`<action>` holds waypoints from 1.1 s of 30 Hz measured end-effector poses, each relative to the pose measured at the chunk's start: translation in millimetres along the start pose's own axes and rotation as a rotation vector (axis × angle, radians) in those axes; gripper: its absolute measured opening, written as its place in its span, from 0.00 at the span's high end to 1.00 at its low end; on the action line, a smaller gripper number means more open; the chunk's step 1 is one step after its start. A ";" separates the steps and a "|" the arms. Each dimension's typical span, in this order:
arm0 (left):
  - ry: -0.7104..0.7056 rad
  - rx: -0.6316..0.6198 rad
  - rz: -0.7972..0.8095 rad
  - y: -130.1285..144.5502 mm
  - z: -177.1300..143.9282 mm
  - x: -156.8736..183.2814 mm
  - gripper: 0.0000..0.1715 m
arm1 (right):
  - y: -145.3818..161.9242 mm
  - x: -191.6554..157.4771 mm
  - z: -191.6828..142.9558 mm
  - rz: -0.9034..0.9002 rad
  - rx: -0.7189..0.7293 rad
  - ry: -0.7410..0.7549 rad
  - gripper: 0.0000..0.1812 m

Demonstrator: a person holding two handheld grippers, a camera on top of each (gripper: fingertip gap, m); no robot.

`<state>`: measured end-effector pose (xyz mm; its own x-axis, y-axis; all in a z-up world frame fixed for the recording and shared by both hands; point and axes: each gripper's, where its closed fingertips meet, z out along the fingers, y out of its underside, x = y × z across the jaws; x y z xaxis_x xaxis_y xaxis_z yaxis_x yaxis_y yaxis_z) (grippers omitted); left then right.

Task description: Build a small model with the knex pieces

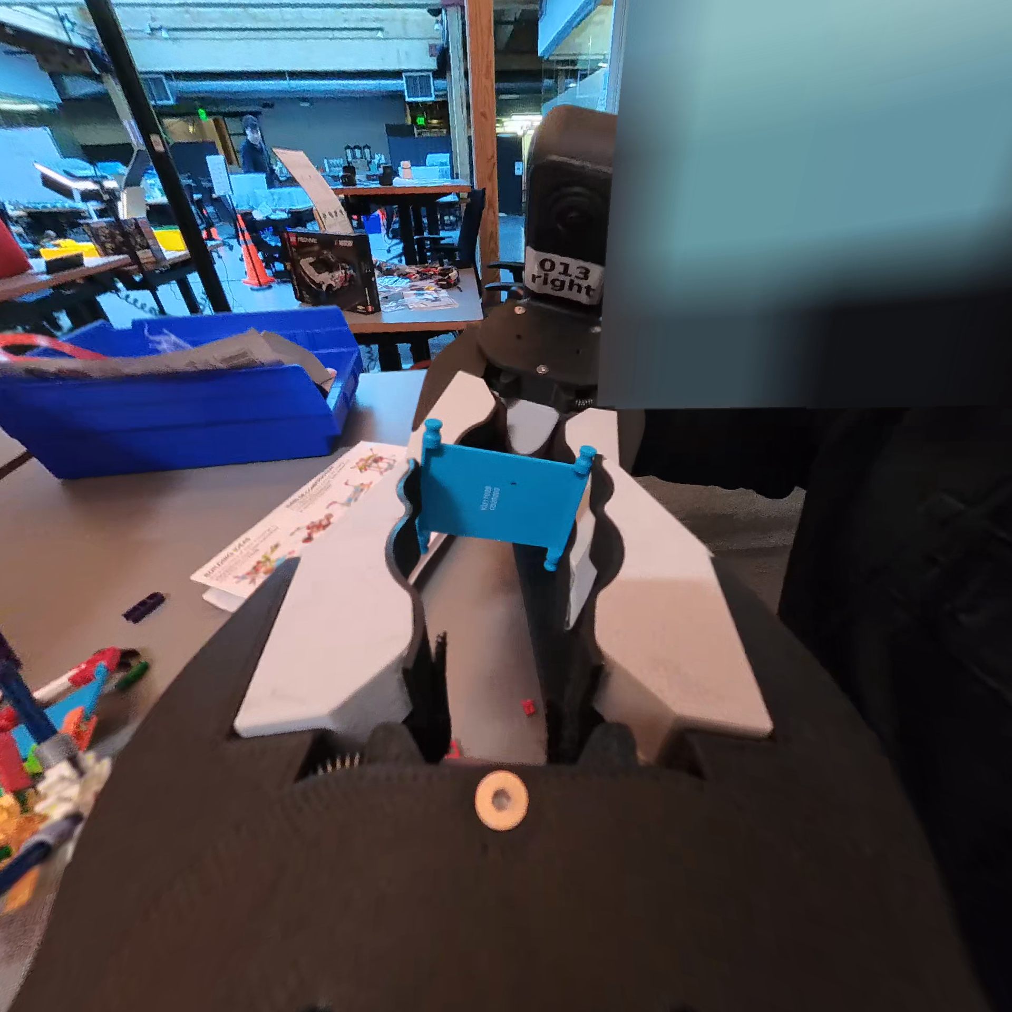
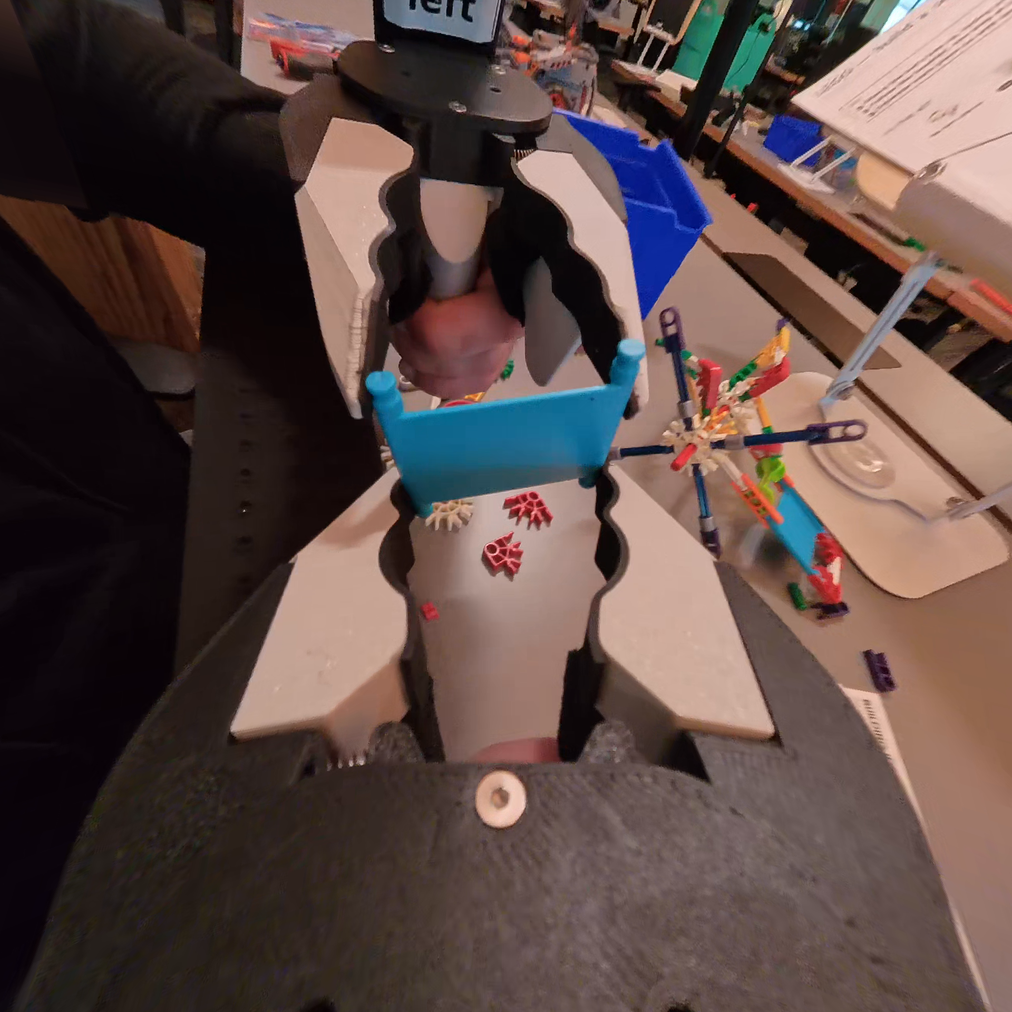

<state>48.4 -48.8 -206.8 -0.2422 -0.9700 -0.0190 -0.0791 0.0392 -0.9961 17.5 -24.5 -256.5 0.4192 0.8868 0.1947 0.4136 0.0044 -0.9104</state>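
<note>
Two tongs meet tip to tip above the grey counter (image 2: 684, 728), both grasping one blue panel (image 2: 495, 446) by its pegged short ends. Left tongs (image 1: 501, 506) and right tongs (image 2: 504, 493) each clench it across their tips. Its long axis runs crosswise between the fingers, face tilted upright. Red connectors (image 2: 502, 554) lie below; a rod-and-connector model (image 2: 728, 432) stands nearby

Big mosaic patch (image 1: 810, 202) eats the whole upper right of the left wrist view, covering part of the right gripper's (image 1: 501, 501) body. The toy model (image 1: 44, 728) is chopped off by the left edge there and blurry. In the right wrist view, the blue panel (image 2: 498, 446) hides part of the white connector (image 2: 450, 515) under it, and the booklet (image 2: 876, 728) is mostly behind the gripper body.
</note>
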 end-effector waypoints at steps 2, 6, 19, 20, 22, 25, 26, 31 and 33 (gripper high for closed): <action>-0.015 -0.026 0.010 10.0 -1.2 -1.8 0.65 | 9.3 0.0 5.2 -0.013 -0.040 -0.002 0.64; -0.072 -0.102 0.041 23.7 -13.9 -12.5 0.71 | 23.0 9.5 8.6 -0.015 -0.106 -0.008 0.64; -0.184 -0.571 0.165 105.5 -50.3 -42.6 0.73 | 70.5 36.9 6.4 -0.156 -0.478 -0.064 0.64; -0.194 -0.560 0.173 104.1 -47.8 -43.5 0.74 | 68.3 38.0 9.3 -0.146 -0.465 -0.071 0.64; -0.228 -0.495 0.190 92.9 -41.2 -47.3 0.75 | 60.5 30.5 15.2 -0.095 -0.405 -0.143 0.64; -0.310 -0.374 0.323 66.6 -35.8 -54.0 0.72 | 39.5 15.0 21.3 0.068 -0.254 -0.299 0.64; -0.323 -0.353 0.395 59.1 -34.6 -52.2 0.68 | 35.4 11.6 21.8 0.108 -0.222 -0.341 0.64; -0.308 -0.385 0.583 54.2 -25.8 -39.2 0.67 | 47.0 -14.7 20.6 0.100 -0.257 -0.488 0.64; -0.257 -0.373 0.557 56.5 -19.8 -29.7 0.72 | 47.2 -26.2 20.0 0.031 -0.263 -0.507 0.64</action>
<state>32.0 -13.0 -260.8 -0.1110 -0.8058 -0.5817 -0.3462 0.5800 -0.7374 9.9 -38.2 -311.9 0.0210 0.9958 -0.0888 0.6221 -0.0826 -0.7785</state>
